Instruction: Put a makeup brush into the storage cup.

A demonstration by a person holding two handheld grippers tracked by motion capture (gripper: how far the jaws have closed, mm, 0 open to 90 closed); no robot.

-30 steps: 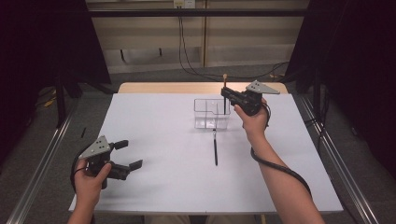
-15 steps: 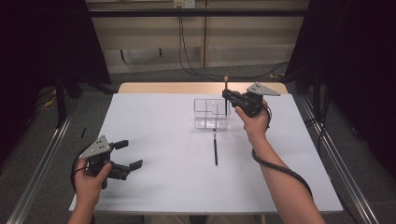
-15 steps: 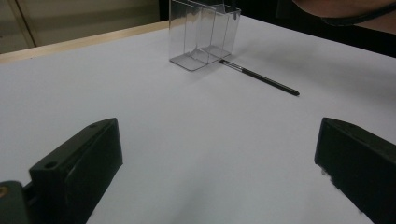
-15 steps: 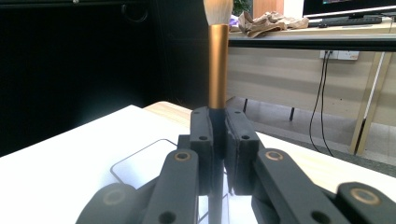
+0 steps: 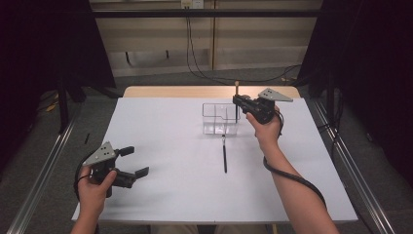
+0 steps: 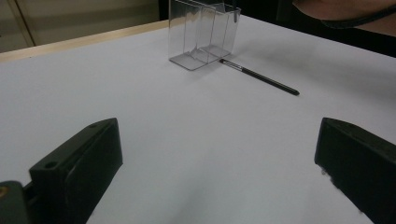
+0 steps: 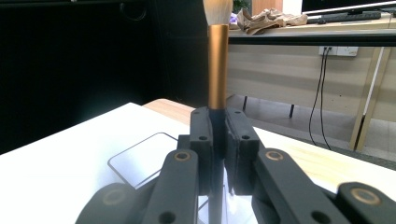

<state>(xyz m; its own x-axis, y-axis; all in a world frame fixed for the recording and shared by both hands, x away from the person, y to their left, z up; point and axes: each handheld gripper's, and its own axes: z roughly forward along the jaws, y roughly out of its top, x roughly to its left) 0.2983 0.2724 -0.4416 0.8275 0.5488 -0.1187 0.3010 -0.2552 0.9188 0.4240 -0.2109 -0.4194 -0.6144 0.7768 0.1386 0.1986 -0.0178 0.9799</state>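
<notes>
Here the right gripper (image 7: 218, 154) clamps a makeup brush (image 7: 217, 65) upright over the clear plastic organizer (image 5: 220, 118): copper metal ferrule, pale soft bristles, slim dark handle. Just before the organizer lies a thin black brush (image 5: 224, 153). Well away from it, the left gripper (image 5: 131, 162) stands released.
</notes>
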